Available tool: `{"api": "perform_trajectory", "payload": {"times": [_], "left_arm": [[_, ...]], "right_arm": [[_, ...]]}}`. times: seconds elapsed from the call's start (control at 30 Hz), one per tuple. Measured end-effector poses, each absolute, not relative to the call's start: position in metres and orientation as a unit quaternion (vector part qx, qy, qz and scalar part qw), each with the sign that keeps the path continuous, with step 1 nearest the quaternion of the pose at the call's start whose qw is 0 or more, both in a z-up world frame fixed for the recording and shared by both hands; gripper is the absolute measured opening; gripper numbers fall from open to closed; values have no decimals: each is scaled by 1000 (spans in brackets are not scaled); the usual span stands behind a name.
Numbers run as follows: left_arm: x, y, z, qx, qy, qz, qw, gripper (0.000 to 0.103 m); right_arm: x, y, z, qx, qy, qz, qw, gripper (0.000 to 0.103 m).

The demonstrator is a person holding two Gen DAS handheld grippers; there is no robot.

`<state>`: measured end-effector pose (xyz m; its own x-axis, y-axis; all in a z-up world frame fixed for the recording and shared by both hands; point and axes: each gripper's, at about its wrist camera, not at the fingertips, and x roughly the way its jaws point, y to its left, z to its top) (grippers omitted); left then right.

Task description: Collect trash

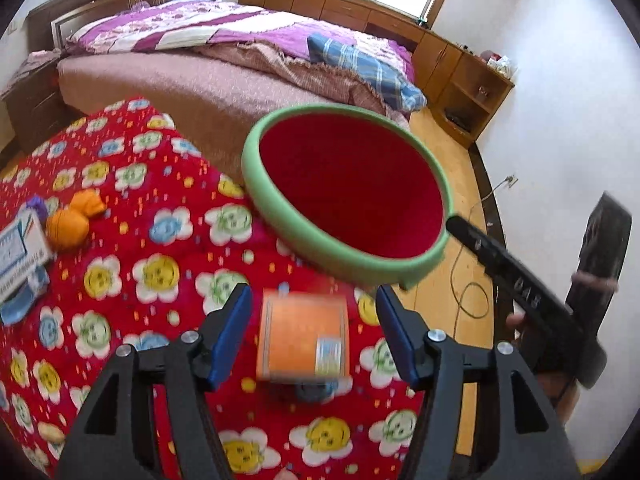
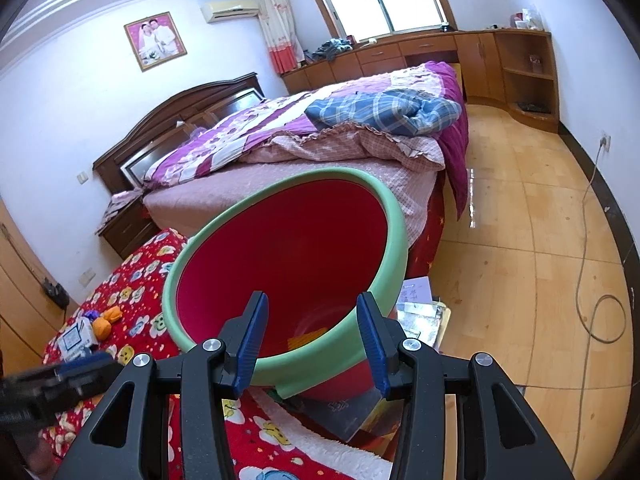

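Observation:
A red bin with a green rim [image 1: 340,196] is held tilted at the edge of the red flowered blanket [image 1: 120,240]. My right gripper [image 2: 312,344] is shut on the bin's green rim [image 2: 320,368]; something yellow lies at the bin's bottom [image 2: 308,340]. My left gripper [image 1: 312,332] is open, its blue pads either side of an orange box [image 1: 302,340] on the blanket, not touching it. An orange wrapper [image 1: 74,220] and a white and blue box [image 1: 20,256] lie at the left.
A bed with a purple quilt [image 1: 224,36] stands behind. Wooden cabinets [image 1: 452,64] line the far wall. A cable [image 2: 592,280] runs across the wooden floor. Papers and a box [image 2: 420,308] lie on the floor under the bin.

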<state>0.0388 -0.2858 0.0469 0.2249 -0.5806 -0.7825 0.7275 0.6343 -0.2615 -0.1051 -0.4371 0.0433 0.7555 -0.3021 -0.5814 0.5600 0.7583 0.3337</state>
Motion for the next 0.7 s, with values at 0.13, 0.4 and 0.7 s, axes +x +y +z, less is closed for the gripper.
{"api": "perform_trajectory", "payload": {"times": [0.13, 0.4, 0.7], "left_arm": [[33, -283, 38, 99, 461, -401, 786, 64], [35, -281, 24, 106, 479, -383, 783, 46], [34, -295, 48, 107, 440, -412, 791, 46]], "right_arm": [[-106, -437, 45, 255, 253, -236, 903, 47], [-106, -437, 44, 256, 253, -234, 903, 47], [-107, -442, 40, 265, 254, -236, 900, 47]]}}
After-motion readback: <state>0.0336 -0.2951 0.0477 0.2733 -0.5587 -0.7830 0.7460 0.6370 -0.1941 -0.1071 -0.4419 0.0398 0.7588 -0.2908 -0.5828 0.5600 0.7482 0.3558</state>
